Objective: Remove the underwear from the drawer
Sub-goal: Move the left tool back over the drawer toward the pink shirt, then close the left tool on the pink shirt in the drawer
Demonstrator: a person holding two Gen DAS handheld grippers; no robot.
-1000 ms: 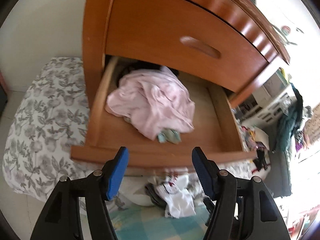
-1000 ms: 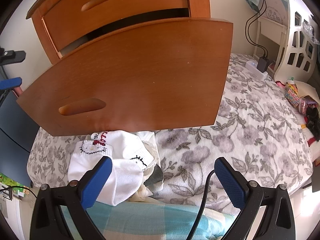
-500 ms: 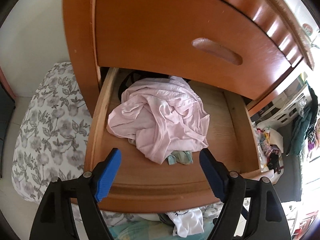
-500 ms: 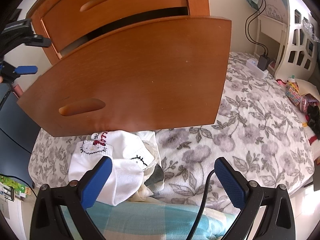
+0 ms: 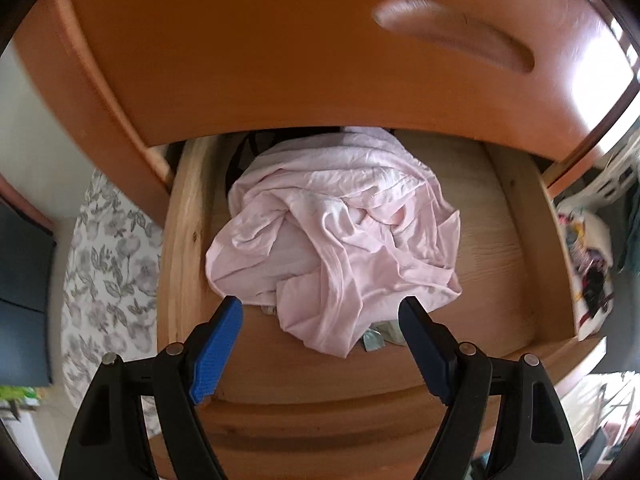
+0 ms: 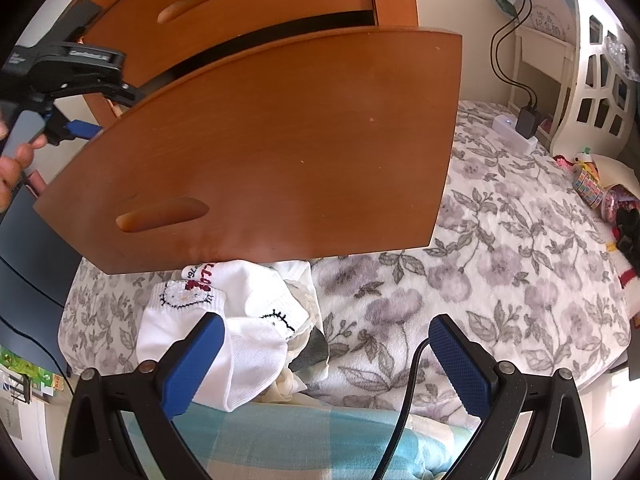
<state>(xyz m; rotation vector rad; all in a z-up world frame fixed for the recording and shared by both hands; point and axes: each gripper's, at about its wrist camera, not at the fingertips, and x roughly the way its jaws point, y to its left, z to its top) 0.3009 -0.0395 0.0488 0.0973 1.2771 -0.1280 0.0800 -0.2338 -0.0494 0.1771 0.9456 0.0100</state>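
A crumpled pale pink garment point(image 5: 340, 240) lies in the open wooden drawer point(image 5: 180, 240), with a small greenish piece point(image 5: 376, 338) poking out under its near edge and something dark point(image 5: 244, 152) behind it. My left gripper point(image 5: 320, 312) hangs open just above the garment's near edge, pointing steeply down, nothing between its blue pads. In the right wrist view the drawer front point(image 6: 280, 140) juts out over the bed, and one blue fingertip point(image 6: 82, 126) of the left gripper shows beside it. My right gripper point(image 6: 325, 322) stands open and empty over the bed.
The closed drawer above point(image 5: 320, 40) overhangs the back of the open one. White socks point(image 6: 224, 320) lie piled on the floral bedspread point(image 6: 480, 280) below the drawer front. A black cable point(image 6: 408, 400) runs between the right gripper's fingers. A white headboard point(image 6: 592, 80) stands at the right.
My left gripper has moved forward and down over the open drawer, with its jaws a little wider, and has come into the right wrist view. The right gripper has stayed still.
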